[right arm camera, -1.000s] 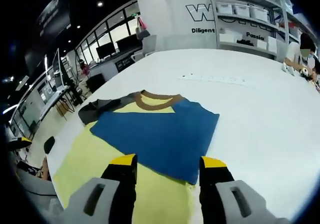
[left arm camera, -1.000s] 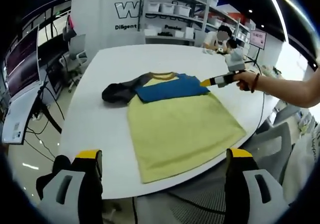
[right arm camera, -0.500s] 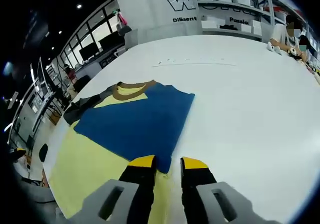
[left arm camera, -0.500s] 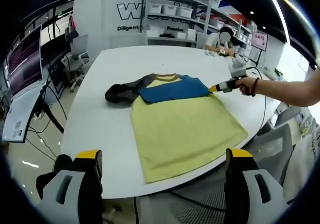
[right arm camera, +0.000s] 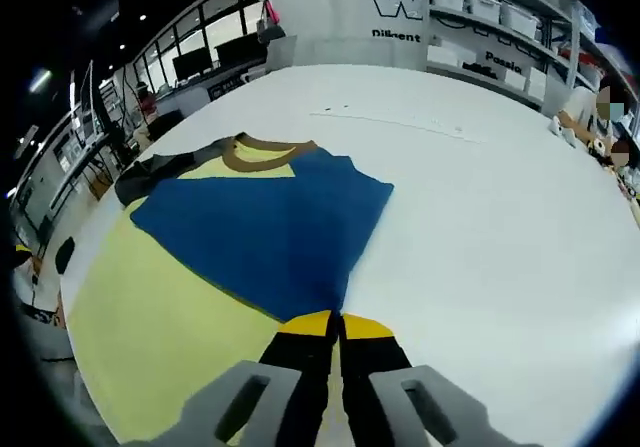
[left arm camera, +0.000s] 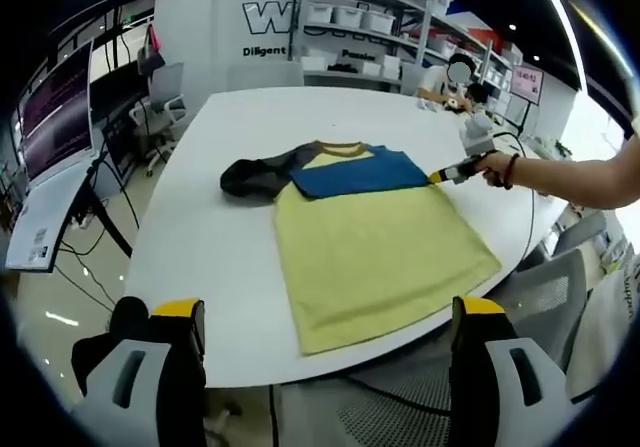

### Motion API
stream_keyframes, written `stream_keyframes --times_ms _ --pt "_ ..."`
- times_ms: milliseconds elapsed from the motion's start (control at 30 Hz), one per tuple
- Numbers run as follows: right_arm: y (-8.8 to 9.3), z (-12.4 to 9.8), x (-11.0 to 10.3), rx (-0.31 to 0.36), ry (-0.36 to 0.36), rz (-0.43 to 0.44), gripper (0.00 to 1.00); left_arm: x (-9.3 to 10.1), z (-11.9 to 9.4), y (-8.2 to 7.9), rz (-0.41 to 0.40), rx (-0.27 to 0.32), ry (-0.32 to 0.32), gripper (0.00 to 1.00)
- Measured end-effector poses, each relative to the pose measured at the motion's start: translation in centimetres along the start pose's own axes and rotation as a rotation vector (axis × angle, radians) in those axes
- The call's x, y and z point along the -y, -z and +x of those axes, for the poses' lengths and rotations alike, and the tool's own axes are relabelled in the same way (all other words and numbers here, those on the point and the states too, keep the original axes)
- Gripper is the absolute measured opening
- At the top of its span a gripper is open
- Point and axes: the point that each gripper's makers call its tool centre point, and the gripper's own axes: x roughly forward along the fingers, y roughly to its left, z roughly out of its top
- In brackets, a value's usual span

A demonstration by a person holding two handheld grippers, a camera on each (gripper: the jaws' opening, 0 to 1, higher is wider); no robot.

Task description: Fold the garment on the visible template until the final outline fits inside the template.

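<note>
Shirt (left arm camera: 370, 242): flat on the white table (left arm camera: 200, 237), yellow body toward the near edge, collar away. Blue sleeve (right arm camera: 270, 232) already folded across the chest; dark sleeve (left arm camera: 255, 175) bunched out to the far side.
Right gripper (right arm camera: 335, 322): jaws together, pinching the tip of the blue sleeve at the shirt's side edge. In the left gripper view it (left arm camera: 452, 174) sits at that same corner, held by a hand (left arm camera: 495, 165).
Left gripper (left arm camera: 325, 312): jaws wide apart, holding nothing, hanging off the table's near edge.
Template: cannot make out any outline on the table.
Step in hand: likely laying the blue sleeve flat.
Doing it well: keep the pinch low, pull the cloth taut along the table, let go only when the fold lies smooth; then take the dark sleeve.
</note>
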Motion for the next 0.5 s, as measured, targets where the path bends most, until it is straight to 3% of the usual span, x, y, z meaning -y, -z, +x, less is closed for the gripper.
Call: stream_keyframes --times_ms 500 --pt "-0.1 0.2 2.6 0.003 0.055 0.021 0.00 0.5 0.6 0.7 0.004 -0.030 0.009 0.97"
